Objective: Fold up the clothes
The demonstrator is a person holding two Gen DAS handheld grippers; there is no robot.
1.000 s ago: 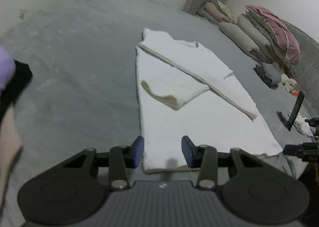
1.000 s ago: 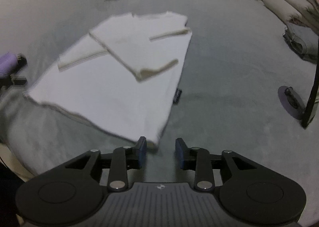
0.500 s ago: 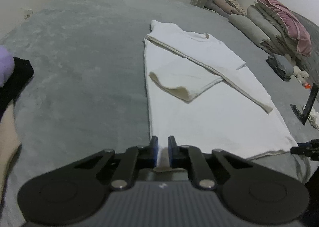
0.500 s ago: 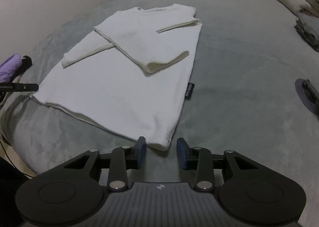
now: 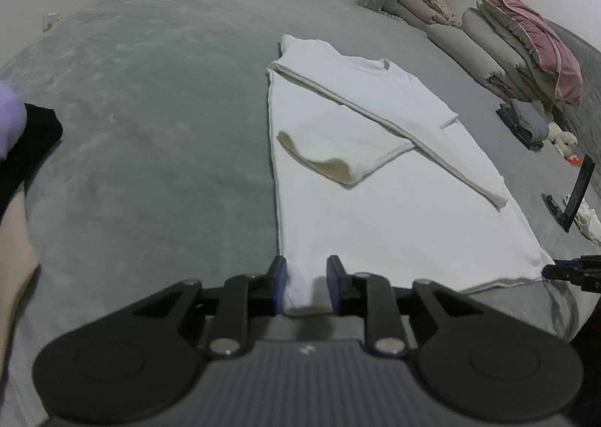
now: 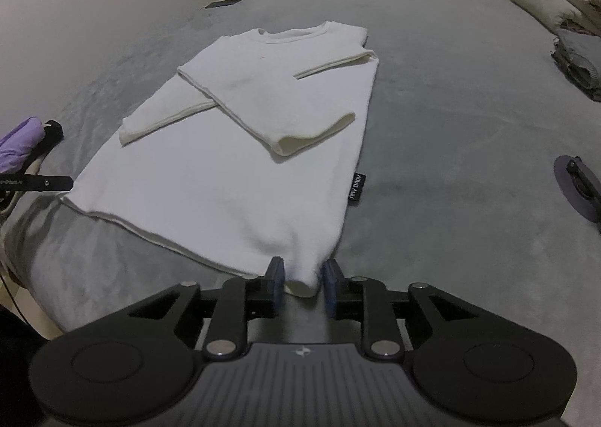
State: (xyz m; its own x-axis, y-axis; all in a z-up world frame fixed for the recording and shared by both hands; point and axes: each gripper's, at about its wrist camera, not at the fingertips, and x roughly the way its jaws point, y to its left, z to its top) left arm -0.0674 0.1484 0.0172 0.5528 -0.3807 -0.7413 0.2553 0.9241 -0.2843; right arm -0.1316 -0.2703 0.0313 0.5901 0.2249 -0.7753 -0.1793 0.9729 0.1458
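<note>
White cotton was what I had between both sets of jaws: the T-shirt (image 5: 394, 209) lay flat on the grey bedspread (image 5: 150, 126), collar at the far end, both sleeves already folded in across the chest, hem nearest me. A second earlier both grippers had hovered just short of that hem with nothing between the fingers; now each had a hem corner between them. The left gripper (image 5: 306, 286) had pinched almost shut half a second before and had just eased open a little; its near-left corner sat in the gap, against the left pad, though I could not be sure the right pad pressed on it. The right gripper (image 6: 303, 286) had just been closing, and its pads looked to squeeze the bunched near-right corner, close by the small black label (image 6: 355, 189) on the side seam. Neither hand had really shifted otherwise. I read this as the start of the bottom-to-top fold: sleeves done, hem taken, lift and carry toward the collar not yet begun. My worry was the looser left grip letting its corner slip and skewing the fold.
</note>
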